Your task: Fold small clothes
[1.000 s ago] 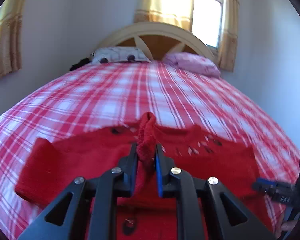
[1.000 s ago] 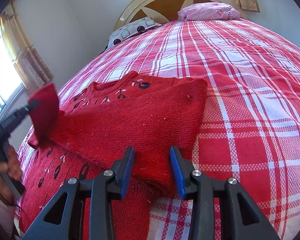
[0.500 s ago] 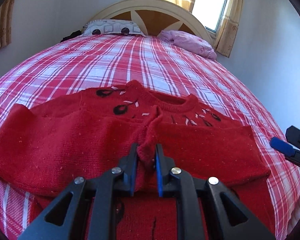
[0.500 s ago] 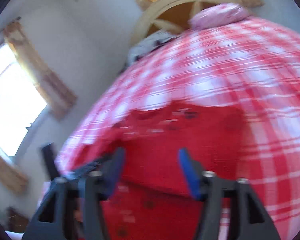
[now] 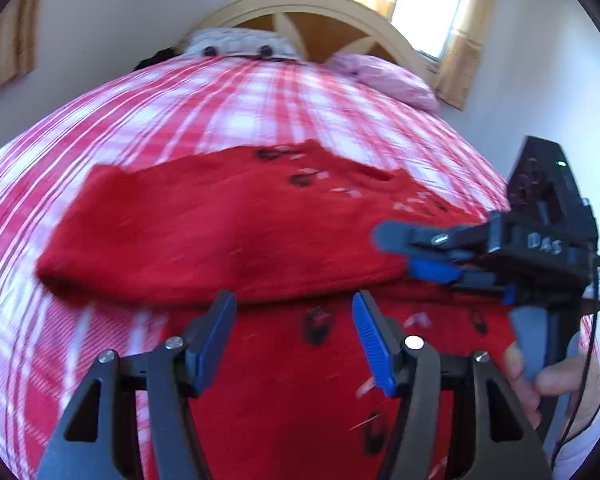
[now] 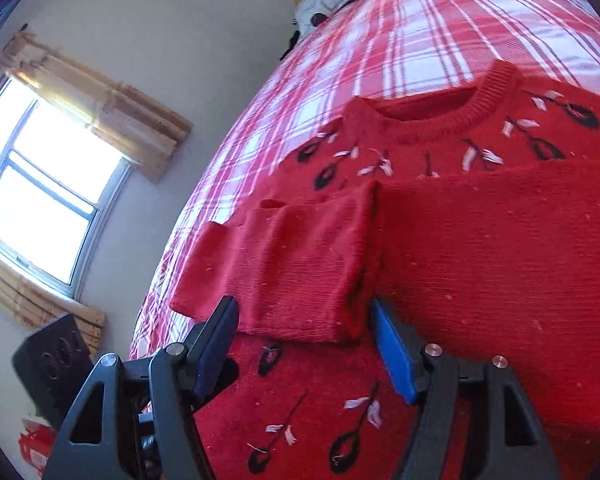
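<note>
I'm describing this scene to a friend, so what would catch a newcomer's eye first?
A red knit sweater with dark embroidered flowers lies mid-bed, both sleeves folded across its chest. Under it spreads a red-and-white plaid bedspread. Both sets of tongs, left and right, hover open over it.

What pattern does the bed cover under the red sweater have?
The bed cover has a red and white plaid check, which shows best in the right wrist view.

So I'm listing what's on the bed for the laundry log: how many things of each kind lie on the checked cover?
Red sweaters: 1
White pillows with dark spots: 1
Pink pillows: 1
Total: 3, all lying on the checked cover. A small dark item beside the spotted pillow is too unclear to count.
</note>
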Available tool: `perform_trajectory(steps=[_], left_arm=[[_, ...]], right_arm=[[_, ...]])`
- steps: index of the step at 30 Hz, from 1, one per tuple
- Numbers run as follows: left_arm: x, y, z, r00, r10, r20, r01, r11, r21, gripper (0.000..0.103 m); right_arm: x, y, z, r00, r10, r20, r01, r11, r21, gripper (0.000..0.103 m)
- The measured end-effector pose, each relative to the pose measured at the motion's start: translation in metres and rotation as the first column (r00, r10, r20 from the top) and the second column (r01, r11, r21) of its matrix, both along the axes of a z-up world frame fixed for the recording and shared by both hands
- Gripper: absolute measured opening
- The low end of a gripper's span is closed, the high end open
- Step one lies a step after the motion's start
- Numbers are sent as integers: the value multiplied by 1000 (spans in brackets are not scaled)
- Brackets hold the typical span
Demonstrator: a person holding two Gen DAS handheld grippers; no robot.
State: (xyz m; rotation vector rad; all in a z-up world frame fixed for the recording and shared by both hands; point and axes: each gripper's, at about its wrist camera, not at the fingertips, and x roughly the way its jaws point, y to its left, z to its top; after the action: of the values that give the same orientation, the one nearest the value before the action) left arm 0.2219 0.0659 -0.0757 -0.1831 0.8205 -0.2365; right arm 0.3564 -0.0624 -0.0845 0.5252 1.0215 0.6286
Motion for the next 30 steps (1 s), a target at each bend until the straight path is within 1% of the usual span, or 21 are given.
perform_trajectory(steps=[2, 3, 5, 6, 7, 8, 9, 11, 13, 15, 16, 19, 21, 22, 24, 26, 27, 29, 30], left_arm=[[-2, 18, -7, 998, 48, -34, -49, 998, -32, 63], [-1, 23, -11, 997, 60, -49, -62, 997, -38, 63], [1, 29, -15, 995, 71, -70, -74, 996, -40, 63], [1, 30, -15, 996, 64, -69, -68, 996, -49, 63], [1, 29, -14, 996, 61, -67, -65, 997, -48, 63], [2, 28, -13, 996, 63, -65, -66, 997, -39, 63], [2, 27, -12, 995, 70, -64, -72, 997, -21, 65], [2, 27, -12, 995, 81, -62, -82, 997, -8, 68], [-1, 37, -10, 991, 126, -40, -126, 992, 8, 69], [-1, 48, -9, 983, 180, -29, -179, 984, 21, 69], [0, 54, -8, 978, 206, -31, -206, 978, 16, 69], [3, 68, -10, 968, 248, -44, -249, 969, 1, 70], [6, 70, -11, 959, 279, -48, -278, 960, 31, 76], [7, 70, -12, 956, 289, -49, -287, 957, 37, 78], [15, 68, -15, 954, 294, -60, -291, 956, 42, 79], [26, 64, -17, 952, 298, -69, -293, 953, 74, 79], [33, 62, -18, 946, 316, -68, -308, 945, 107, 79], [41, 62, -18, 938, 340, -65, -330, 935, 131, 79], [45, 65, -19, 930, 362, -64, -351, 927, 135, 79]], right_arm=[[1, 10, 1, 1000, 11, 11, -11, 998, -55, 68], [2, 19, 0, 1000, 18, 21, -16, 995, -96, 65], [3, 23, 2, 999, 22, 45, -16, 992, -128, 63], [5, 27, 2, 998, 27, 54, -19, 990, -141, 55], [6, 31, 2, 998, 34, 57, -25, 987, -159, 36], [8, 34, 1, 998, 43, 49, -34, 985, -172, 24], [8, 36, 0, 998, 46, 32, -40, 984, -173, 20], [7, 34, 4, 999, 39, 30, -34, 988, -150, 19], [1, 25, 17, 997, 39, 73, -32, 995, -94, 18], [-2, 20, 40, 992, 33, 124, -28, 999, -42, 18], [-3, 19, 55, 987, 30, 155, -28, 999, -16, 18], [-4, 18, 93, 975, 31, 222, -40, 998, 37, 18], [-6, 19, 115, 968, 26, 252, -44, 997, 69, 18], [-6, 17, 125, 963, 19, 269, -41, 996, 77, 18], [-10, 7, 140, 954, 3, 301, -33, 995, 96, 18], [-13, -1, 150, 949, -10, 317, -30, 992, 119, 18], [-15, -7, 155, 946, -18, 325, -26, 991, 132, 18], [-22, -19, 160, 938, -39, 345, -11, 990, 140, 18], [-25, -26, 165, 932, -52, 358, 3, 991, 136, 18]])
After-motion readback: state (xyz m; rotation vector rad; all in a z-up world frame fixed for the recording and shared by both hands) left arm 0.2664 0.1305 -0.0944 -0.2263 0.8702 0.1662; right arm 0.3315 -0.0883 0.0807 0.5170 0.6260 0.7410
